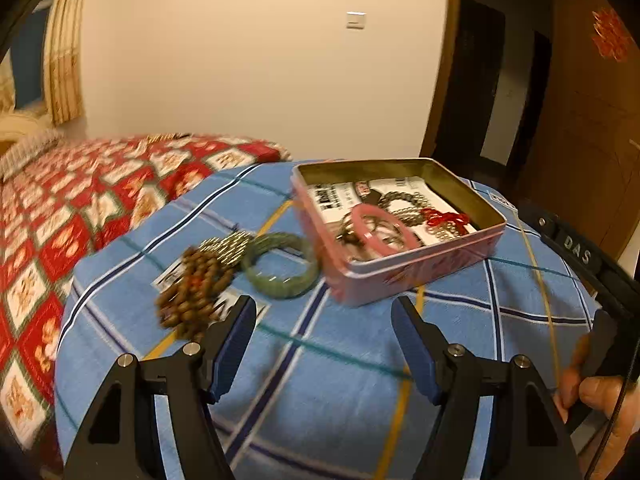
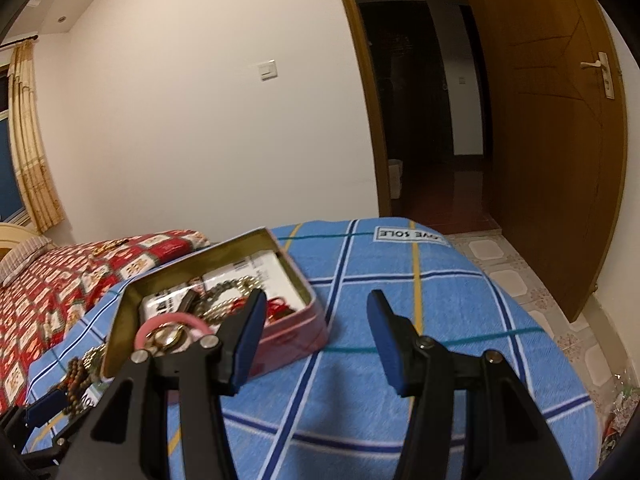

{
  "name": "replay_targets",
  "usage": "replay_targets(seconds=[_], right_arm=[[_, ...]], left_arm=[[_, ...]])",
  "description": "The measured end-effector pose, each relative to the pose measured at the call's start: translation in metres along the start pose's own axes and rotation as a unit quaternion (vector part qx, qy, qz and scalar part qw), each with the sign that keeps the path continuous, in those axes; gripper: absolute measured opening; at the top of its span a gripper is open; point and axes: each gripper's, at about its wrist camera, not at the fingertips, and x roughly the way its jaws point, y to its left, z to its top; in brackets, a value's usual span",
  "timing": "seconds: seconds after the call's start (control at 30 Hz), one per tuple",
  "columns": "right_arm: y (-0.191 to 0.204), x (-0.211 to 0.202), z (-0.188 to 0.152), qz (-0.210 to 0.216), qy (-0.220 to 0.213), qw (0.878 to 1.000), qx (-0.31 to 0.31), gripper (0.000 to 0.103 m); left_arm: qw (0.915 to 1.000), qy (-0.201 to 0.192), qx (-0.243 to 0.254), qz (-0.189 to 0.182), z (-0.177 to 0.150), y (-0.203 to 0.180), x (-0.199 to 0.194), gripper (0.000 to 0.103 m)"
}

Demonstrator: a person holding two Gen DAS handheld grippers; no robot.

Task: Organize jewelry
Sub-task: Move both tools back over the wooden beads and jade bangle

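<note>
Jewelry sits partly in the open tin [image 1: 404, 280], with beads [image 1: 192, 288] and a green bangle [image 1: 280, 268] loose on the blanket [image 1: 320, 380], so I hover both claws, left [image 1: 324, 320] and right [image 2: 316, 316], released and empty.

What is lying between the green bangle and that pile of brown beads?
A small gold beaded piece lies between the green bangle and the brown beads, touching both. The left wrist view shows it; blur hides what kind of piece it is.
</note>
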Motion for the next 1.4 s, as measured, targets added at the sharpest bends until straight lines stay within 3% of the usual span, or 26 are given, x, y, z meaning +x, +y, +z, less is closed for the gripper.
replay_targets(seconds=[0.27, 0.43, 0.6, 0.7, 0.9, 0.97, 1.0, 1.07, 1.13, 1.27, 1.4], right_arm=[[0.020, -0.009, -0.011, 0.033, 0.013, 0.999, -0.010, 0.056], [0.037, -0.012, -0.018, 0.058, 0.024, 0.998, -0.021, 0.056], [0.055, -0.018, -0.027, 0.092, 0.035, 0.995, -0.030, 0.056], [0.071, -0.023, -0.033, 0.121, 0.044, 0.991, -0.046, 0.056], [0.101, -0.030, -0.043, 0.180, 0.060, 0.978, -0.086, 0.056], [0.108, -0.028, -0.046, 0.198, 0.072, 0.973, -0.090, 0.054], [0.111, -0.027, -0.047, 0.205, 0.076, 0.971, -0.093, 0.053], [0.116, -0.026, -0.050, 0.219, 0.082, 0.968, -0.094, 0.052], [0.121, -0.021, -0.053, 0.241, 0.101, 0.961, -0.088, 0.052], [0.133, -0.012, -0.059, 0.264, 0.134, 0.952, -0.082, 0.052], [0.142, -0.010, -0.060, 0.272, 0.137, 0.948, -0.095, 0.050]], left_arm=[[0.9978, 0.015, -0.040, 0.050, -0.007, 0.056, -0.013, 0.070], [0.9939, 0.031, -0.099, 0.036, -0.011, 0.089, -0.010, 0.070], [0.9953, 0.032, -0.080, 0.044, -0.001, 0.091, -0.003, 0.070], [0.9954, 0.055, -0.061, 0.050, 0.009, 0.092, 0.016, 0.070], [0.9915, 0.096, -0.079, 0.039, 0.024, 0.097, 0.054, 0.070], [0.9920, 0.102, -0.060, 0.045, 0.027, 0.090, 0.059, 0.069], [0.9914, 0.110, -0.045, 0.055, 0.026, 0.085, 0.062, 0.067], [0.9909, 0.116, -0.032, 0.060, 0.026, 0.082, 0.065, 0.039], [0.9915, 0.114, -0.035, 0.051, 0.026, 0.084, 0.064, 0.030], [0.9920, 0.110, -0.055, 0.027, 0.023, 0.090, 0.060, 0.027], [0.9929, 0.087, -0.073, 0.034, 0.016, 0.097, 0.039, 0.026]])
